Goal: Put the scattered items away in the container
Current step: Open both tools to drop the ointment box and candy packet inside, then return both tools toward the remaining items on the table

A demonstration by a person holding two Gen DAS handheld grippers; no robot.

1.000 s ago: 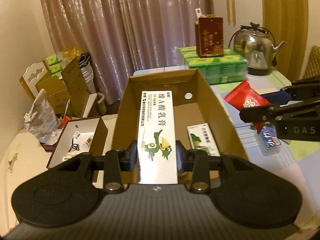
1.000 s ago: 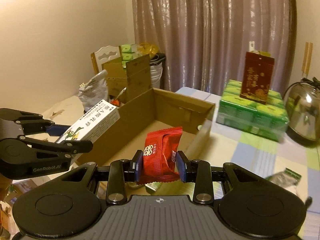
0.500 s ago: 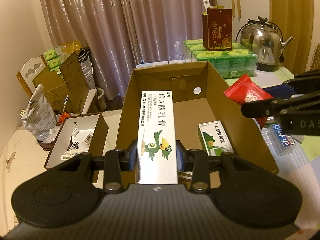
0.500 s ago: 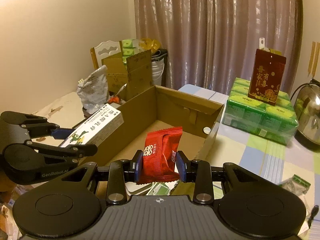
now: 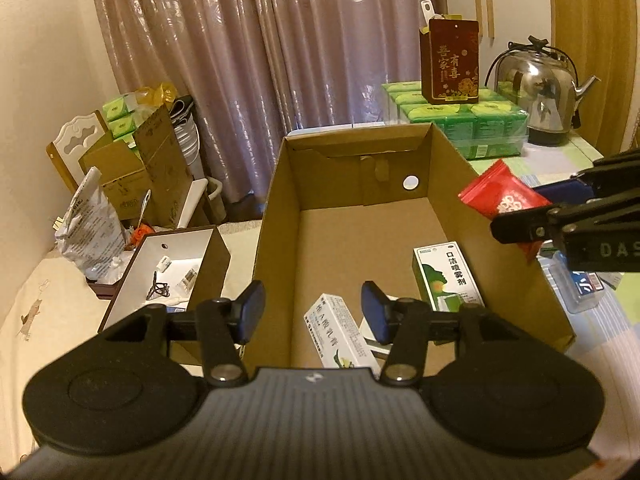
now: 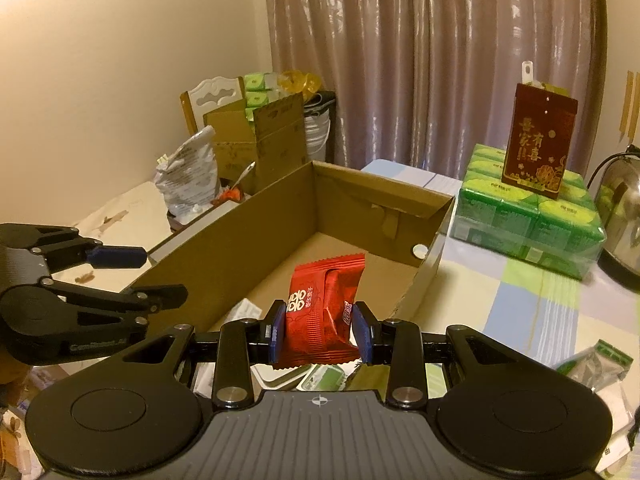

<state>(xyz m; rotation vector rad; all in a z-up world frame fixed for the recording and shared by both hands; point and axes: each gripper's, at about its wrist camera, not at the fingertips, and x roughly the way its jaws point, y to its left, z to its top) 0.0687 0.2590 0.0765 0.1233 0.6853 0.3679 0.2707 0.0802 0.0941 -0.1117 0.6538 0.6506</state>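
Left wrist view: the left gripper (image 5: 312, 312) hangs over the near end of the open carton (image 5: 280, 184), its jaws spread and nothing between them. They have just been opening. The white box (image 5: 336, 336) lies on the carton floor just below them, tilted, free of both pads. A green box (image 5: 446, 276) lies flat by the carton's right wall, and a pale flat item whose kind I cannot tell peeks out between the two boxes.

The right gripper (image 5: 532, 208) reaches in from the right at the carton's right wall, clamped on the red packet (image 5: 500, 196), which sits above that wall's rim.

In the right wrist view the right gripper (image 6: 319, 332) pinches the red packet (image 6: 320, 312) upright between both pads, over the carton's near end. The left gripper (image 6: 164, 276) shows at the left edge with its fingers apart.

Beyond the carton, on the table (image 6: 532, 304), stands a pack of green tissues (image 6: 528, 212) with a dark red box (image 6: 538, 144) on top, a kettle (image 5: 536, 92) beside it.
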